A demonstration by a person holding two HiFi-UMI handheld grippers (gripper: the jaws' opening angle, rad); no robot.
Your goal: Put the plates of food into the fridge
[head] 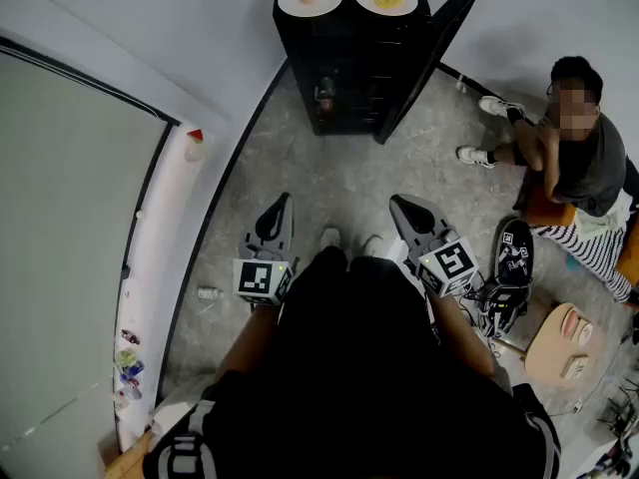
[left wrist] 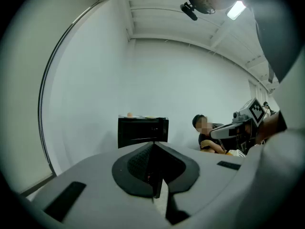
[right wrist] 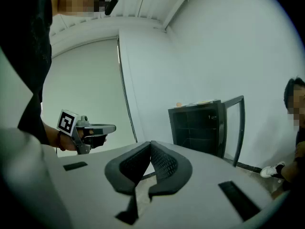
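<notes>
The fridge [head: 349, 68] interior is too dark to make out.

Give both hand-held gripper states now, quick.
Left hand-held gripper: closed, nothing between the jaws.
Right hand-held gripper: closed, nothing between the jaws.

Bare test lab or studio room imo, not a home: plain white walls [head: 180, 28], grey speckled floor [head: 339, 178], one lone black fridge [head: 349, 78], cables [head: 491, 295] loose on the floor, person [head: 581, 143] sitting down there.
</notes>
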